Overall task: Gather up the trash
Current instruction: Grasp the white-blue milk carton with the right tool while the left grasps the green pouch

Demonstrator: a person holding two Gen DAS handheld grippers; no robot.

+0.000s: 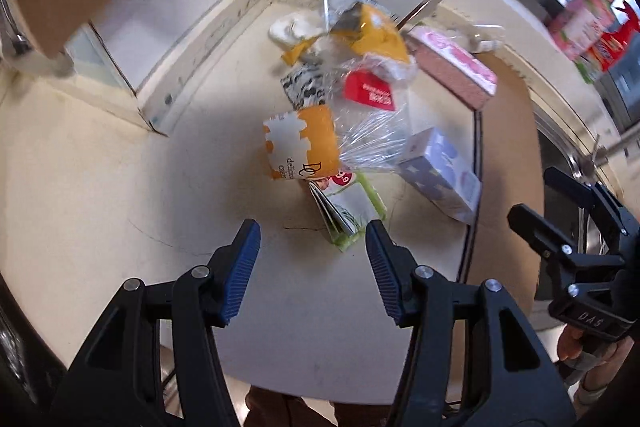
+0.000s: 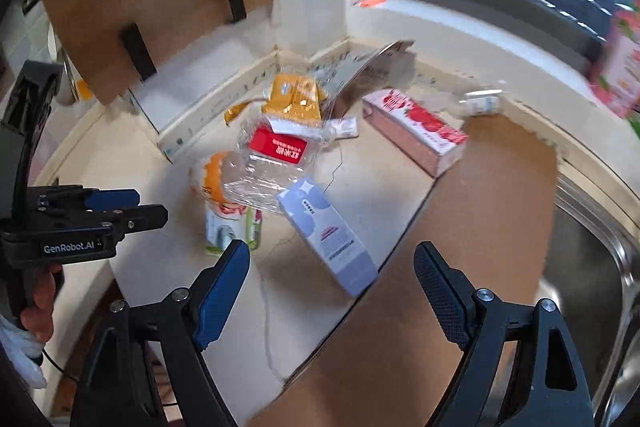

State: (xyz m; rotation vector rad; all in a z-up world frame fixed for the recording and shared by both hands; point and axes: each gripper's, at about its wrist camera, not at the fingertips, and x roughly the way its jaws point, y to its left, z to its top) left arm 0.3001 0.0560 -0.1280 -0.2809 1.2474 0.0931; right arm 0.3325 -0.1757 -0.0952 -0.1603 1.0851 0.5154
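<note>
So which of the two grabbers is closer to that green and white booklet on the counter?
Left. The left gripper hangs open just short of the booklet, which lies right ahead of its fingertips. The right gripper, also open, is farther off to the side, nearer the lavender box.

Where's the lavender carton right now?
The lavender carton lies on the counter, its end over the brown board, just right of the clear plastic bag.

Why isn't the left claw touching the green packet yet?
Apart. The left wrist view shows the left claw open and empty, bare counter showing between its tips and the green packet.
</note>
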